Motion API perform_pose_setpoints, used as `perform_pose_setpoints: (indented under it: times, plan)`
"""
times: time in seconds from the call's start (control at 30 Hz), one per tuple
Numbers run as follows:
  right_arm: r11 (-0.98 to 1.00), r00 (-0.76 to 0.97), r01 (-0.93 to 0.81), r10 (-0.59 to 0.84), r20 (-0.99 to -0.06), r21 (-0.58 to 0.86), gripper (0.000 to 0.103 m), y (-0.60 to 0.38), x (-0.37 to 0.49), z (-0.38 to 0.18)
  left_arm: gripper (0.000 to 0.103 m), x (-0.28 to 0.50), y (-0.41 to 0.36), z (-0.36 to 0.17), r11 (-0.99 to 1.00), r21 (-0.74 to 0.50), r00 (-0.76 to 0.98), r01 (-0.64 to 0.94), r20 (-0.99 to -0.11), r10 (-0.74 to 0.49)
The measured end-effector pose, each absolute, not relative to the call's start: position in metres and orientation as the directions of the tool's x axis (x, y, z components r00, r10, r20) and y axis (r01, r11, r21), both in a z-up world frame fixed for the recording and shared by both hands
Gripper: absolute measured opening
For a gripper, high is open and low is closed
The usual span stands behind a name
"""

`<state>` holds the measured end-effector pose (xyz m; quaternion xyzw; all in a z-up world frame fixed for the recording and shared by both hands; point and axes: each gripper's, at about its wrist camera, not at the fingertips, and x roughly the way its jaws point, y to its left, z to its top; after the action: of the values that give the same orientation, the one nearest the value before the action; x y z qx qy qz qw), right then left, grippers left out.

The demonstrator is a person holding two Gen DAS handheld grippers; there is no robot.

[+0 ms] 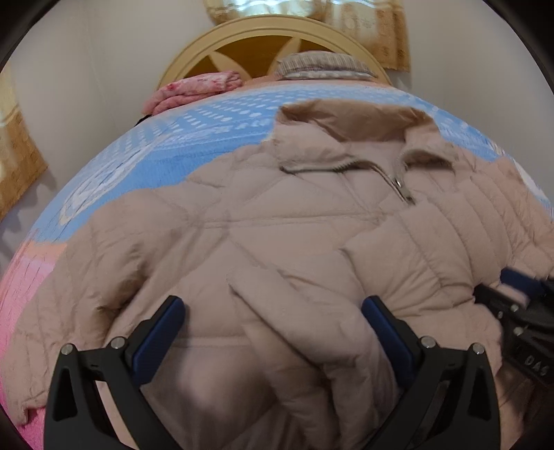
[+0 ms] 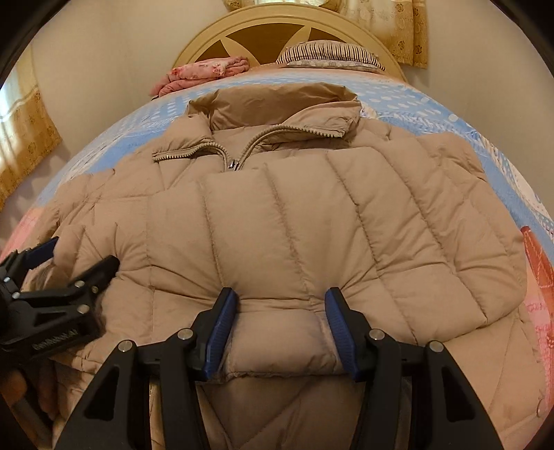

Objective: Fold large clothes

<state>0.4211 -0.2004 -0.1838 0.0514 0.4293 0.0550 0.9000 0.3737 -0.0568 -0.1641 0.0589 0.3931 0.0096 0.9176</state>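
A pillow (image 2: 329, 53) and folded pink cloth (image 2: 207, 71) lie at the bed's (image 2: 432, 104) head. Right gripper (image 2: 280, 332) fingers clamp the jacket's (image 2: 277, 225) sleeve cuff; left gripper (image 1: 273, 332) fingers gape wide, holding nothing.

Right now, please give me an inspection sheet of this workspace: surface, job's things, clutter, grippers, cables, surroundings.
Surface: bed with blue patterned bedspread.
Job's things: beige puffer jacket lying face up, zip partly open, one sleeve folded across the chest.
Clutter: pink folded blanket and striped pillow at the head.
Grippers: right gripper shut on the sleeve cuff; left gripper open over the other sleeve.
Cables: nothing seen.
Surroundings: wooden headboard, yellow curtains, plain wall.
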Motion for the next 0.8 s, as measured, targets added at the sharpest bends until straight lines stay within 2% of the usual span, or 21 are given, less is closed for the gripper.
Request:
perform_pose_setpoints:
  times: [0.1, 0.27, 0.37, 0.47, 0.6, 0.8]
  plan:
    - [0.988, 0.628, -0.055, 0.147, -0.764, 0.145, 0.055, -0.199, 0.42, -0.184, 0.103, 0.361, -0.042, -0.147, 0.993, 0.114, 0.716, -0.004, -0.693, 0.083]
    - [0.988, 0.612, -0.062, 0.152, -0.776, 0.144, 0.055, -0.197, 0.42, -0.172, 0.103, 0.336, 0.0, -0.12, 0.981, 0.187, 0.745, -0.053, -0.646, 0.163]
    - [0.968, 0.656, -0.093, 0.234, -0.717, 0.231, 0.055, -0.191, 0.404, -0.143, 0.103, 0.319, 0.039, -0.111, 0.971, 0.214, 0.755, -0.103, -0.619, 0.216]
    - [0.958, 0.655, -0.192, 0.287, -0.699, 0.214, 0.055, -0.163, 0.394, -0.132, 0.103, 0.302, 0.087, -0.11, 0.95, 0.258, 0.736, -0.178, -0.605, 0.303]
    - [0.959, 0.624, -0.26, 0.253, -0.739, 0.109, 0.055, -0.129, 0.394, -0.157, 0.103, 0.28, 0.15, -0.114, 0.911, 0.295, 0.684, -0.287, -0.603, 0.411]
    - [0.956, 0.612, -0.261, 0.27, -0.743, 0.132, 0.057, -0.133, 0.397, -0.173, 0.103, 0.244, 0.245, -0.131, 0.826, 0.331, 0.546, -0.456, -0.629, 0.554]
